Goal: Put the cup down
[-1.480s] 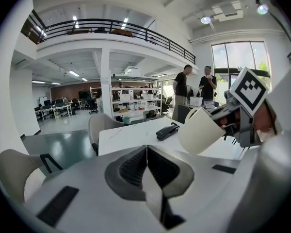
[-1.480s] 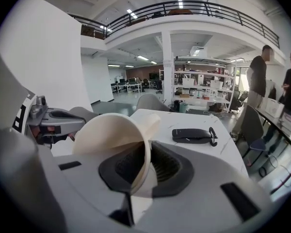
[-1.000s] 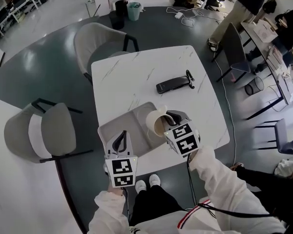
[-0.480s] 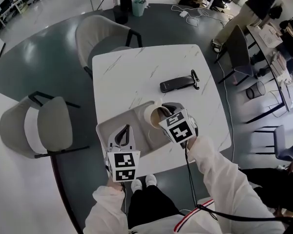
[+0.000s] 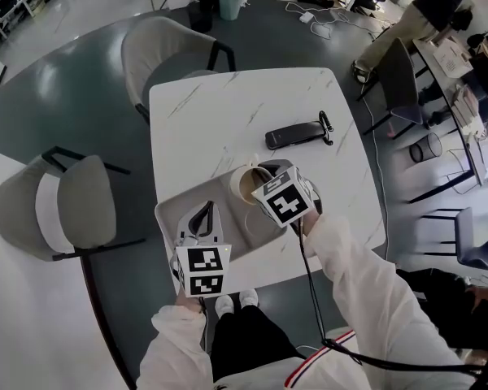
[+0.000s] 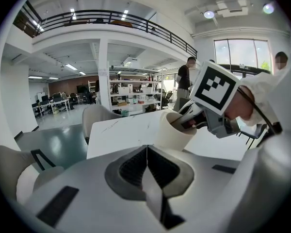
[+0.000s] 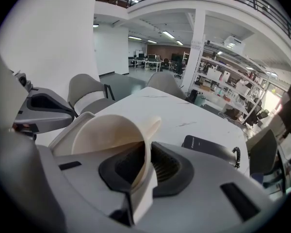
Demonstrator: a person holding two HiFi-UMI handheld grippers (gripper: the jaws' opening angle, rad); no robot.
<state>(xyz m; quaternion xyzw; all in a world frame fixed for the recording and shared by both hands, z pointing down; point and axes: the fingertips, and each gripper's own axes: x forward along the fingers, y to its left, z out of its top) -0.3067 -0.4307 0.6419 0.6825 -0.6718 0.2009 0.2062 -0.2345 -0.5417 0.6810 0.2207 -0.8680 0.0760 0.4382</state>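
Cream cup (image 5: 242,184) hangs tilted, its thin wall pinched in the nearly closed jaws of the right gripper (image 5: 262,184), just ahead of the shut, empty left gripper (image 5: 204,212); released aslant over the tray (image 5: 169,214) rim, it could topple.

The cup (image 5: 244,184) is coloured cream and the tray (image 5: 246,232) pale grey. The table (image 5: 220,112) is patterned with grey veins on white. The device (image 5: 293,136) at centre right is coloured black.
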